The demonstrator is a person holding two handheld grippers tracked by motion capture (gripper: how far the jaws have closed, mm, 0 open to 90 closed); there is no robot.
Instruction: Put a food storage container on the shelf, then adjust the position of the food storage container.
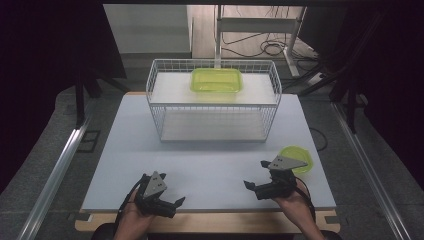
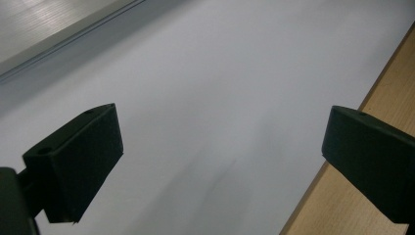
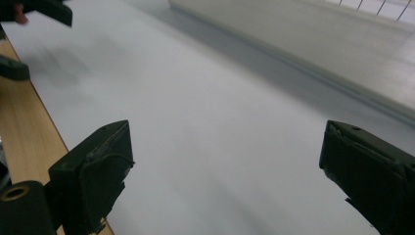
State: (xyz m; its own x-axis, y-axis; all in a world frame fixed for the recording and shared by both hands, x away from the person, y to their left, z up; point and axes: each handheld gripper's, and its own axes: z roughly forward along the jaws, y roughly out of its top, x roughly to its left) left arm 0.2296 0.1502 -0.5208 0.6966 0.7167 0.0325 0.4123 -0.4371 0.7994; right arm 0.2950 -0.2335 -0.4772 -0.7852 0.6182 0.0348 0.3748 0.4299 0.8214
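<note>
A white wire basket (image 1: 213, 100) stands at the back middle of the white tabletop (image 1: 210, 160). A rectangular green container (image 1: 217, 80) lies on its upper shelf. A round green lid or bowl (image 1: 297, 158) rests near the table's right edge. My right gripper (image 1: 255, 174) is just left of it, pointing left, open and empty; in the right gripper view its jaws stand wide apart (image 3: 225, 171) over bare tabletop. My left gripper (image 1: 172, 194) sits at the front left, pointing right, open and empty, jaws spread (image 2: 220, 152) over bare tabletop.
A wooden strip (image 1: 210, 222) runs along the table's front edge, close under both hands. The left gripper (image 3: 44, 11) appears at the top left of the right gripper view. Metal rails (image 1: 55, 175) flank the table on the floor.
</note>
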